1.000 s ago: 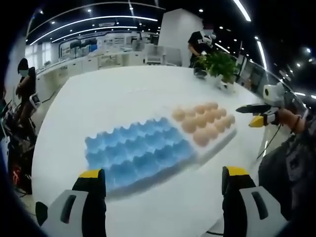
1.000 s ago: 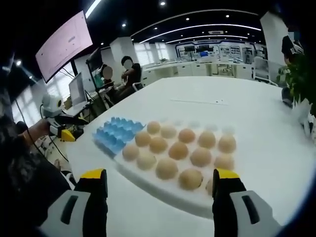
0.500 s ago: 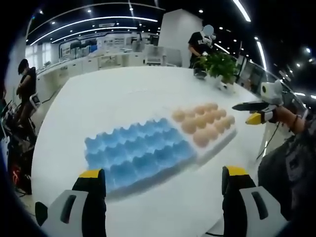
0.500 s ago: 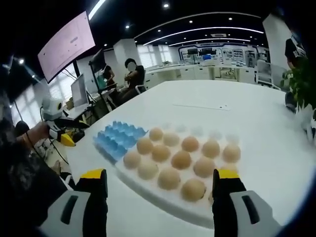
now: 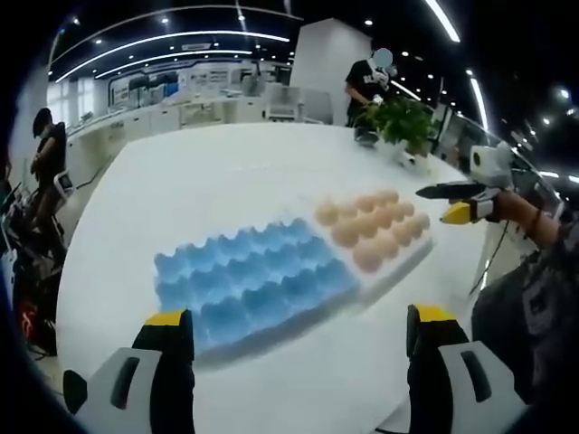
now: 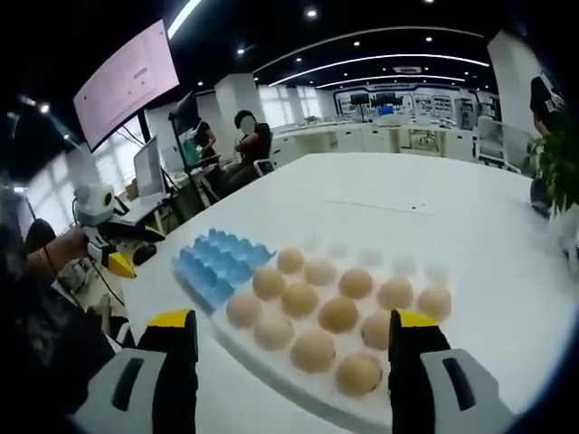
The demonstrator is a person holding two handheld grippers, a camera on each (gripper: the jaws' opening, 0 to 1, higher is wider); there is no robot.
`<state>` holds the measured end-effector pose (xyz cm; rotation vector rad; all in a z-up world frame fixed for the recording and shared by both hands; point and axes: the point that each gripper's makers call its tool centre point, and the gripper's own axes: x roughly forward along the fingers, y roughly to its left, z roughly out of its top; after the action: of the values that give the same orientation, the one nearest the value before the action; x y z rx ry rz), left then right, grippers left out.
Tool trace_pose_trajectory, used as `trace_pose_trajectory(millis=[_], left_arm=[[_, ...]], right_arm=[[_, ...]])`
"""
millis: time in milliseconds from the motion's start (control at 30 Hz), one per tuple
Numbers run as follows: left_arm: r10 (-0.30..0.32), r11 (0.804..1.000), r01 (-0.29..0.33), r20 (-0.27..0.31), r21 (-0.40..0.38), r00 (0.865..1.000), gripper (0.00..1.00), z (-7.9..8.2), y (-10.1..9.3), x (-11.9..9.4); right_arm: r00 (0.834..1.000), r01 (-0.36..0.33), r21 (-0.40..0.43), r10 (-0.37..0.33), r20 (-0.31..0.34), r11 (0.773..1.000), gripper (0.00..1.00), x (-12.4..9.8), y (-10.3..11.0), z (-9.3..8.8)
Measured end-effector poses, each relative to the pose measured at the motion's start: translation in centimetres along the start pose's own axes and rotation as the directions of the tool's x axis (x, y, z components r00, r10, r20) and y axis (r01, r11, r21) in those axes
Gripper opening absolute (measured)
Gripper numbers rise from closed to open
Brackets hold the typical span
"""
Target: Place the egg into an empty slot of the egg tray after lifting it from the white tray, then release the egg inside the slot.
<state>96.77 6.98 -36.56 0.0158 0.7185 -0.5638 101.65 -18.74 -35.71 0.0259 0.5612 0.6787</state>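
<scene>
in the left gripper view we see the left gripper (image 5: 289,348) with its jaws spread wide and nothing between them, hovering above the white table (image 5: 226,176). ahead lies the blue egg tray (image 5: 249,282) — every slot bare — touching the white tray (image 5: 398,262) that carries the eggs (image 5: 371,231). the right gripper (image 5: 450,202) hangs near that tray's far edge. in the right gripper view its own jaws stand wide apart too — over the near eggs, holding nothing. a potted plant (image 5: 396,122) stands further back.
</scene>
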Motion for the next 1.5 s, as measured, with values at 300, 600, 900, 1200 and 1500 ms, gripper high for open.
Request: trace_pose_trajectory(millis=[300,600,900,1200,1500], left_arm=[[0.000,1.000,0.000,0.002,-0.001,1.000,1.00,0.1,0.2,0.0],[0.002,1.000,-0.002,0.011,-0.005,1.000,1.00,0.4,0.4,0.1],[0.015,1.000,-0.015,0.020,-0.005,1.000,0.99,0.6,0.6,0.1],[0.030,1.000,-0.030,0.030,-0.009,0.999,0.99,0.9,1.0,0.0],[0.025,1.000,-0.024,0.052,-0.009,0.998,0.99,1.4,0.9,-0.2]], right_arm=[[1.000,-0.021,-0.013,0.021,0.008,1.000,0.90,1.2,0.4,1.1],[0.999,-0.029,-0.025,0.030,0.014,0.999,0.90,2.3,0.2,1.9],[0.999,-0.035,-0.032,0.035,0.020,0.999,0.89,3.4,0.0,2.5],[0.998,-0.037,-0.049,0.040,0.050,0.998,0.83,4.9,0.2,3.9],[0.997,-0.035,-0.094,0.042,0.070,0.995,0.78,6.7,0.5,4.9]])
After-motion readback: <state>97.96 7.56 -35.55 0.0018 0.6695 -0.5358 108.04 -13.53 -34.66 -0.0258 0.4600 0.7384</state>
